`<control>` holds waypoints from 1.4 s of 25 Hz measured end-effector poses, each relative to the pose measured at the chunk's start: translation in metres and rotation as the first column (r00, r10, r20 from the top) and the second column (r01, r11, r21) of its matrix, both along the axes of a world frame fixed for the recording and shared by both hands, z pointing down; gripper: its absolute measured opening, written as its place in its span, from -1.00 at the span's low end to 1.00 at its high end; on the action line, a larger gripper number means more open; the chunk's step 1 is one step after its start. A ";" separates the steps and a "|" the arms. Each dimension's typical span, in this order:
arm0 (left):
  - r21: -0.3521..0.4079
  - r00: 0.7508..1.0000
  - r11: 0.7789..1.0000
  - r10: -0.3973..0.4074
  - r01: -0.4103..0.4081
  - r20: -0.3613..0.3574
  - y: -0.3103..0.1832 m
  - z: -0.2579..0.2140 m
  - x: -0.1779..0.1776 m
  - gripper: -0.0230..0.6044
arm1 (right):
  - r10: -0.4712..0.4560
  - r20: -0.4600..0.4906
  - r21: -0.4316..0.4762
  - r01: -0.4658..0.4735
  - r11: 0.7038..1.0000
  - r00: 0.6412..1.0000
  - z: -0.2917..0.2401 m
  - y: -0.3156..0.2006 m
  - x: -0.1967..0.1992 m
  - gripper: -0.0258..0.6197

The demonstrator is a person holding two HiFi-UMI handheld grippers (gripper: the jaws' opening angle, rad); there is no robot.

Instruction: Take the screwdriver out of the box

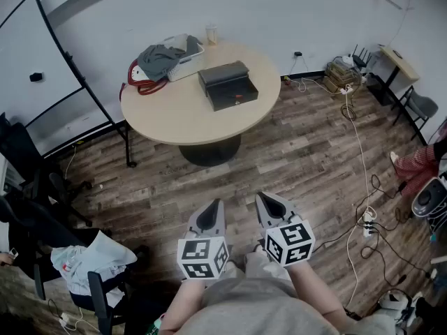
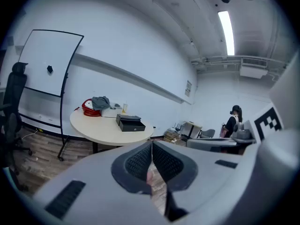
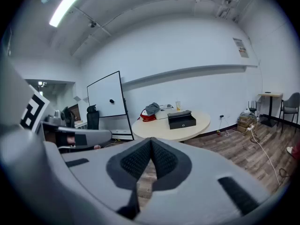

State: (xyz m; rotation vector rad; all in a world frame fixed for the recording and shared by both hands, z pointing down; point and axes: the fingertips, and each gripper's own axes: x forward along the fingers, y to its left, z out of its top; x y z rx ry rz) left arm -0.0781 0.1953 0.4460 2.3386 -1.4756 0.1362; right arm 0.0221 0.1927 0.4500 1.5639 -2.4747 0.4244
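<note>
Both pairs of jaws are pressed together with nothing between them. The left gripper (image 1: pixel 216 205) and right gripper (image 1: pixel 260 198) hang side by side above the wooden floor (image 1: pixel 307 152), well apart from the round table (image 1: pixel 164 114). The black box (image 1: pixel 228 84) sits closed near the table's right edge.

Bright, even light from ceiling tube (image 2: pixel 226 28); gripper views fisheye-bent, dark-cornered, sharp

Head view looks steeply down; both gripper views face forward along their jaws. All share the round table (image 1: pixel 167 110) and black box (image 1: pixel 228 86), well ahead.
</note>
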 end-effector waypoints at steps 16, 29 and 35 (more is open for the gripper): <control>-0.008 1.000 1.000 0.017 -0.017 -0.002 0.030 -0.003 -0.017 -0.92 | -0.017 0.008 0.008 0.017 1.000 1.000 -0.011 0.030 -0.026 -0.92; -0.037 1.000 0.999 -0.002 0.001 -0.019 -0.015 0.011 -0.030 -0.91 | -0.035 -0.001 -0.024 0.035 0.999 0.999 0.000 -0.016 -0.037 -0.92; -0.054 1.000 0.999 -0.008 0.007 -0.018 -0.062 0.021 -0.020 -0.92 | -0.065 -0.003 0.001 0.065 0.998 0.998 0.002 -0.065 -0.030 -0.92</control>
